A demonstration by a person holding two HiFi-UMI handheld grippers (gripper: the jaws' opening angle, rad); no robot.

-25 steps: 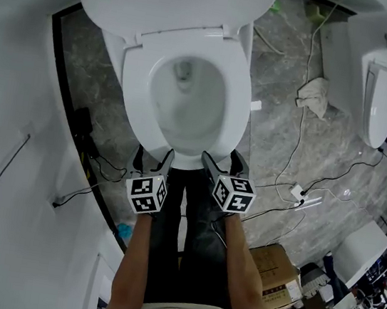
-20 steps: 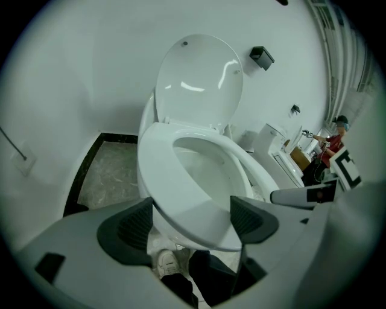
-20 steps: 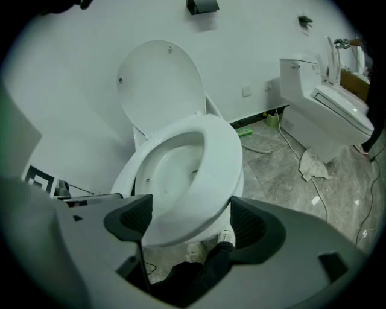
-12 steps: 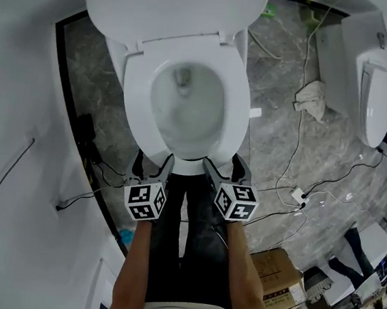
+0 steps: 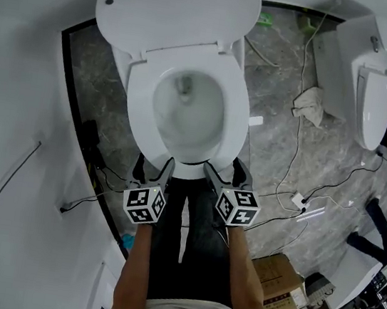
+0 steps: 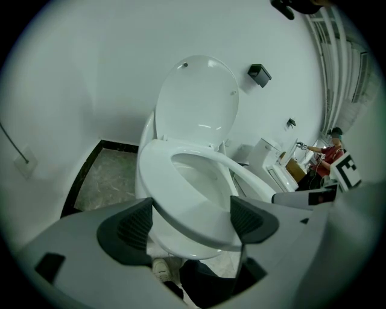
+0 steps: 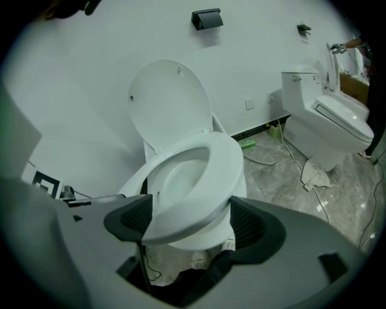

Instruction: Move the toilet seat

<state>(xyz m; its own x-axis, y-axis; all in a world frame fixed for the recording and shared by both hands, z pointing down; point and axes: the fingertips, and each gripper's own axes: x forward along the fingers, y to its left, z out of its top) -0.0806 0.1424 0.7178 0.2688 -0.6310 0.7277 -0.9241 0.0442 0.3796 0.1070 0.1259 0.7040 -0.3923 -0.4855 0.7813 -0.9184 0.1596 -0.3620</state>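
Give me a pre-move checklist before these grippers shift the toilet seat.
1. Lid raised and out of the way: ok.
2. Front edge of the toilet seat between the jaws of the left gripper: ok, jaws apart.
3. Same front edge between the jaws of the right gripper: ok, jaws apart.
4. Pads bearing firmly on the seat: cannot tell.
5. Nothing lying on the seat: ok.
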